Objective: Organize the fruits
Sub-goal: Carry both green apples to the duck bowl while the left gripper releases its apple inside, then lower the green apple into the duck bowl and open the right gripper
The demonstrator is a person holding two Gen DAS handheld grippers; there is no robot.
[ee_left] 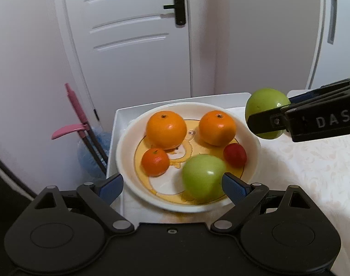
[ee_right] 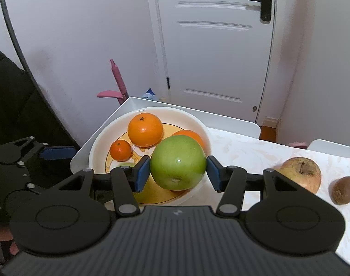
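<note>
A white plate (ee_left: 128, 138) with a yellow centre holds two oranges (ee_left: 166, 127), a small tangerine (ee_left: 155, 162), a small red fruit (ee_left: 235, 155) and a blurred green apple (ee_left: 203, 178). My left gripper (ee_left: 172, 184) is open just above the plate's near rim, the blurred apple between its fingers. My right gripper (ee_right: 178, 172) is shut on a second green apple (ee_right: 178, 162), held above the plate's right edge (ee_right: 204, 126); that apple also shows in the left wrist view (ee_left: 265, 105).
On the patterned tablecloth right of the plate lie a russet apple (ee_right: 301, 173) and a kiwi (ee_right: 342, 189). The plate rests on a white tray (ee_right: 133, 102) at the table's left end. A white door and pink dustpan handle (ee_left: 76, 112) stand behind.
</note>
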